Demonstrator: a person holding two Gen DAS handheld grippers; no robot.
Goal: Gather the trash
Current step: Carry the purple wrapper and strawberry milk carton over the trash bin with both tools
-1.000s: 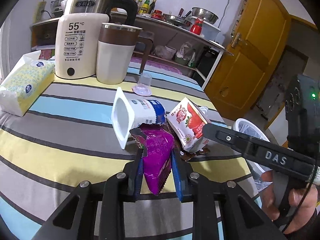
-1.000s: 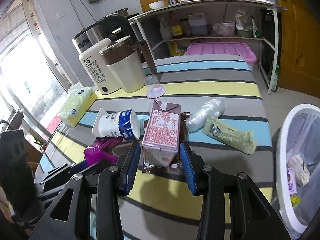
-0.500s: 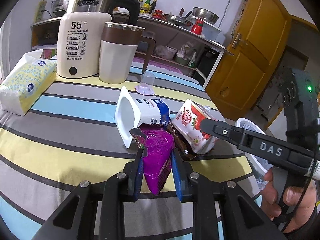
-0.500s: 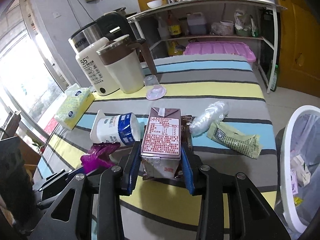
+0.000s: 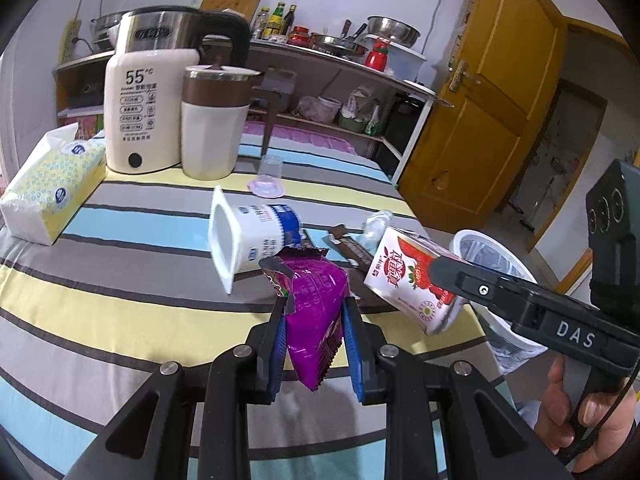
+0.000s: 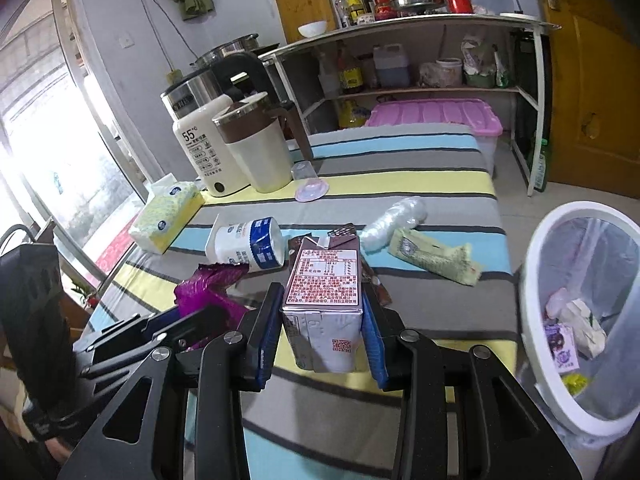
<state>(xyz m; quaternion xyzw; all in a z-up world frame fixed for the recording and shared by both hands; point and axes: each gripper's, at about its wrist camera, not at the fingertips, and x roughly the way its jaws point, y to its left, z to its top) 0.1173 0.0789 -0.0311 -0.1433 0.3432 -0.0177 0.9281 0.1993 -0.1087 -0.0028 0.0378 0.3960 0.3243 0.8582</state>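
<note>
My left gripper (image 5: 315,328) is shut on a purple snack wrapper (image 5: 316,304), held above the striped table (image 5: 120,312). My right gripper (image 6: 323,320) is shut on a strawberry milk carton (image 6: 324,284), lifted off the table; the carton also shows in the left wrist view (image 5: 408,276). A tipped yogurt cup (image 5: 248,236), a brown wrapper (image 5: 352,246), a crumpled clear plastic bag (image 6: 394,222) and a green wrapper (image 6: 432,254) lie on the table. A white trash bin (image 6: 536,280) with a liner and some trash stands right of the table.
A white kettle (image 5: 144,108), a brown-and-cream jug (image 5: 214,124), a tissue pack (image 5: 52,184) and a small clear cup on a pink lid (image 5: 269,178) stand at the back. Shelves (image 6: 420,88) and a yellow door (image 5: 492,92) are beyond.
My right gripper closed on the milk carton and lifted it off the table, toward the bin side. My left gripper kept its hold on the purple wrapper and rose slightly.
</note>
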